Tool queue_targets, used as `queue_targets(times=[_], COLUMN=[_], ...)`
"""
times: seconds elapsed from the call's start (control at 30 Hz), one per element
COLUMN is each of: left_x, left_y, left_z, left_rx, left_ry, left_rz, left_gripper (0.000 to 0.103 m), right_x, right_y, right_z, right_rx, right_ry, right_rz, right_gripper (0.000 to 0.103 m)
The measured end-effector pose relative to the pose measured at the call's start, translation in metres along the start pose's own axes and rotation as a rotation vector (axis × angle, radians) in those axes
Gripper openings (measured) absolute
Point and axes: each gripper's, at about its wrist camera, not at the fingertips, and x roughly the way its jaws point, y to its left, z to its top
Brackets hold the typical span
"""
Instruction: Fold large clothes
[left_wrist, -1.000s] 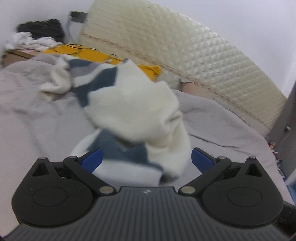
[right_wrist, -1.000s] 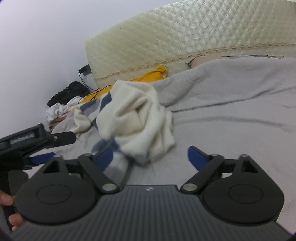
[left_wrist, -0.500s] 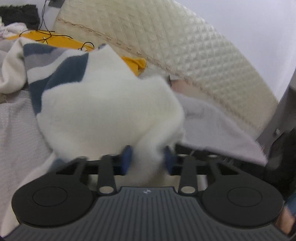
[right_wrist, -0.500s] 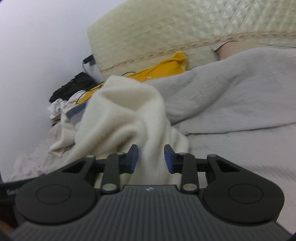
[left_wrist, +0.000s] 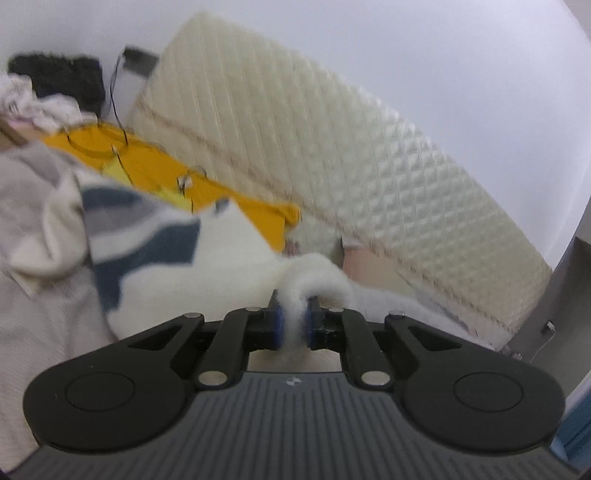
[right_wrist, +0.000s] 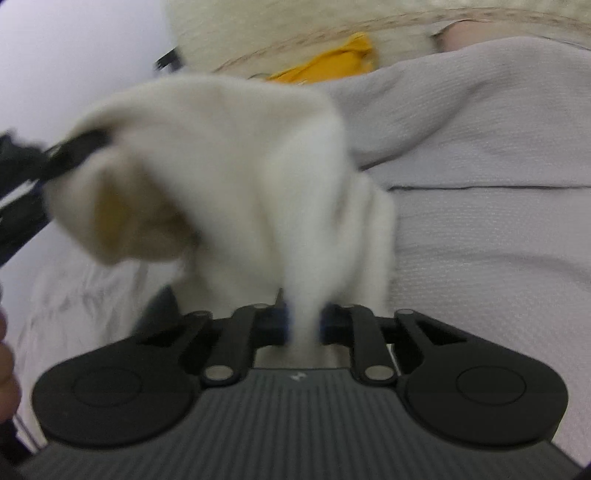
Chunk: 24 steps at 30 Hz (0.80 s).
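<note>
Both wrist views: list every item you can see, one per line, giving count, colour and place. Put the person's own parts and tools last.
sweater: one, cream with navy and grey bands, bunched on the bed, pinched by both grippers
bed cover: one, grey, under the sweater
yellow cloth: one, behind the sweater
mattress: one, cream, quilted, leaning on the wall
dark bundle: one, black, far left corner
cable: black, over the yellow cloth
left gripper: black, blue pads, shut on sweater
right gripper: black, shut on sweater
hand: partly visible, left edge
</note>
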Motion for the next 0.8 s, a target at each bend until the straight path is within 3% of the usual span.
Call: queue_targets(times=[0.2,0.43,0.63,0.8], left_x=[-0.088,-0.222,-0.324,-0.358], left_y=[-0.018,-0.051,-0.075,-0.084], left_z=[0.028,0.04,0.014,-0.035], left_rx=[0.005,0.034,0.049,0.038], left_ry=[-0.072,-0.157,-0.177,-0.13], left_rz=[-0.052,-0.139,-0.226,-0.28], left_gripper=[0.012,0.012,0.012,0.012], right_x=[-0.09,-0.235,-0.343,-0.382], right_y=[0.005,0.041,0.056,0.058], right_z=[0.008,0.002,-0.02,-0.057], right_rx=[-0.064,-0.165,-0.204,-0.268], right_ry=[-0.143,-0.319,-0.441,-0.477], right_rz=[-0.067,-0.147,-0.211,-0.322], right_gripper=[0.013,0.013,0.011,0.01])
